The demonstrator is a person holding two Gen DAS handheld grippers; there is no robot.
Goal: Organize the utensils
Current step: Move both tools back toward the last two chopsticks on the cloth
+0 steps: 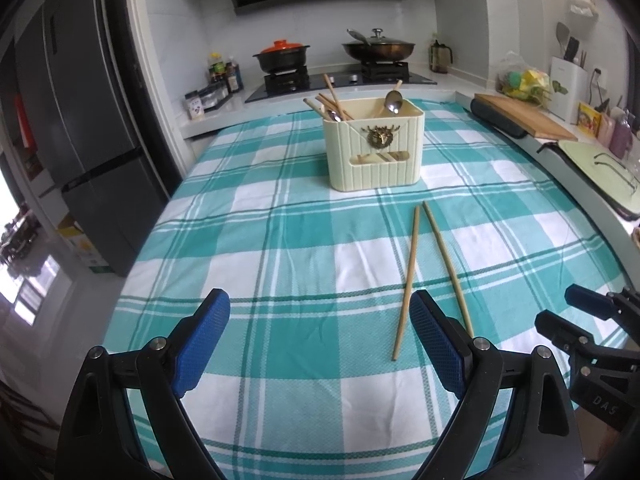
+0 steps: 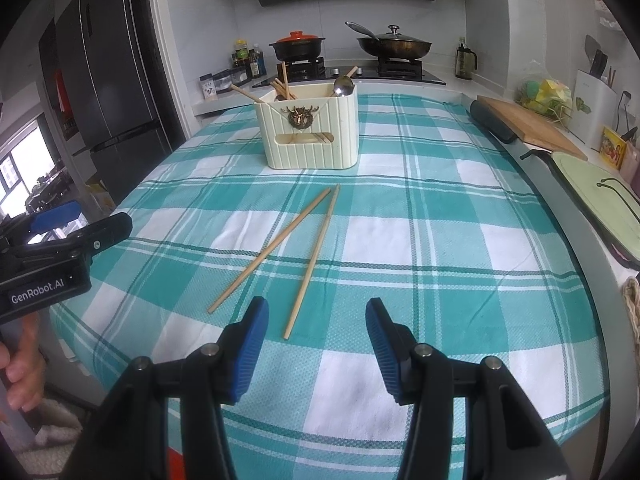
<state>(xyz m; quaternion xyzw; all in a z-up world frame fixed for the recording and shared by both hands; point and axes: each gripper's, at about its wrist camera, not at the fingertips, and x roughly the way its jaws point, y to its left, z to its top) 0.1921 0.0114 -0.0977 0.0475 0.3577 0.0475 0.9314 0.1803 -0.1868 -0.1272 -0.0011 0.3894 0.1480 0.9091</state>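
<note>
Two wooden chopsticks (image 1: 410, 276) lie loose on the teal checked tablecloth (image 1: 280, 240), in front of a cream utensil holder (image 1: 374, 148) that holds several chopsticks and metal spoons (image 1: 393, 101). My left gripper (image 1: 320, 336) is open and empty, low over the cloth, left of the chopsticks' near ends. In the right wrist view the chopsticks (image 2: 312, 256) lie just ahead of my right gripper (image 2: 316, 332), which is open and empty. The holder (image 2: 310, 132) stands beyond them. Each gripper shows at the edge of the other's view (image 1: 576, 312) (image 2: 80, 220).
A stove with a black pot (image 1: 282, 58) and a wok (image 1: 378, 50) stands behind the table. A wooden cutting board (image 1: 524, 116) and a green tray (image 1: 600, 176) lie on the counter to the right. A dark fridge (image 1: 80, 120) stands at left.
</note>
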